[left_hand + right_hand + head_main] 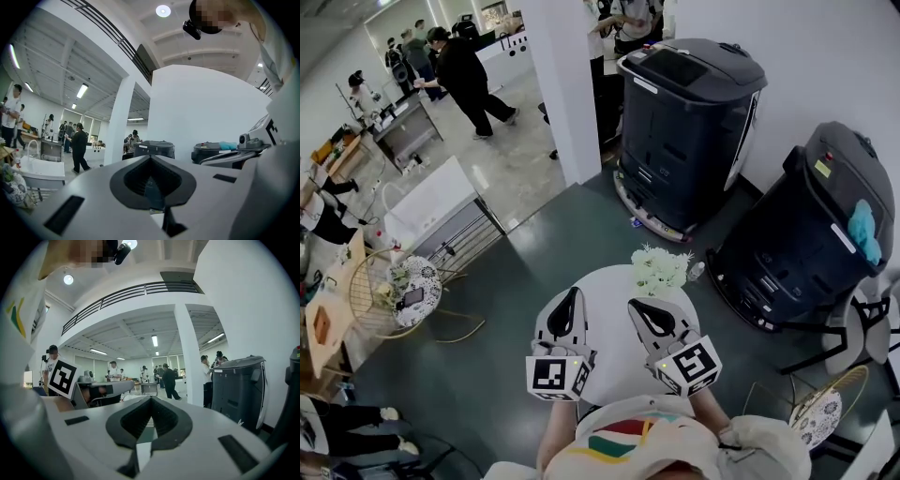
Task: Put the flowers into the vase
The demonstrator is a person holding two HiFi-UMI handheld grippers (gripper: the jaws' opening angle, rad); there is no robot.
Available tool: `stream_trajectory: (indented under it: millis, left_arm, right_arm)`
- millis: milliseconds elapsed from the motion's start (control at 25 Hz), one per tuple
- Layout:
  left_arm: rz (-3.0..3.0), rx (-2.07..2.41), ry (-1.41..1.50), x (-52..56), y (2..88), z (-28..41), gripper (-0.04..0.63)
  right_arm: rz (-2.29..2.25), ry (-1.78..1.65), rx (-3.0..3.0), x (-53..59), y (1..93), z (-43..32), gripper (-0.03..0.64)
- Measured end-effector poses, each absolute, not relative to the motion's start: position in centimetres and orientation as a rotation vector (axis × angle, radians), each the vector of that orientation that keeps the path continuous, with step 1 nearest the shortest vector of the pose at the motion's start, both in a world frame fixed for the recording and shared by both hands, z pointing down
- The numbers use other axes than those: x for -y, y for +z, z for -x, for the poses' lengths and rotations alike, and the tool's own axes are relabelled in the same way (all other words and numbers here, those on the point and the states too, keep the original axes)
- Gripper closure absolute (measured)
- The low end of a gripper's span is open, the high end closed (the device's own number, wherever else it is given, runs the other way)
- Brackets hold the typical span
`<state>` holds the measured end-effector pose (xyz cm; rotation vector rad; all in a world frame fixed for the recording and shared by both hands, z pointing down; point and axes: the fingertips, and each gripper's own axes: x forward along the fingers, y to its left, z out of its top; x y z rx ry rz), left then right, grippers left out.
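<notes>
A bunch of pale green-white flowers (659, 269) sits at the far edge of a round white table (605, 361). A small clear thing (697, 271) stands just right of them; I cannot tell whether it is the vase. My left gripper (571, 294) and right gripper (636, 306) hover side by side over the table, short of the flowers, both pointing away from me. Each is shut, its jaws meeting at a point with nothing between them. In the left gripper view the left gripper (151, 157) looks out level across the room, as does the right gripper (151, 399) in its own view; neither view shows the flowers.
Two large dark wheeled machines (689, 122) (811, 225) stand against the white wall behind the table. A white pillar (558, 84) rises at the back, with people (464, 75) beyond it. A wire-frame chair (394, 291) is at the left, another chair (820, 412) at the right.
</notes>
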<state>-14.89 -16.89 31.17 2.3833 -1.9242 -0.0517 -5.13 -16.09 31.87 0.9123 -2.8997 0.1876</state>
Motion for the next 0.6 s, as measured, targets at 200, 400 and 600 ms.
stream_trajectory:
  millis: [200,400,600]
  left_arm:
    - [-2.368,1.939,-0.043,16.9,31.4,15.4,0.588]
    - [-2.347,1.950,-0.048,17.0,31.7,15.7,0.588]
    - [-2.348,1.941,-0.046,17.1,31.9,15.9,0.588]
  right_arm:
    - [-0.873,0.175,2.914,16.0,31.9,5.7,0.607]
    - [-0.854,0.175,2.920,16.0,32.1,6.0,0.607]
    - [-0.844,0.171,2.916,16.0,32.3,6.3,0.607]
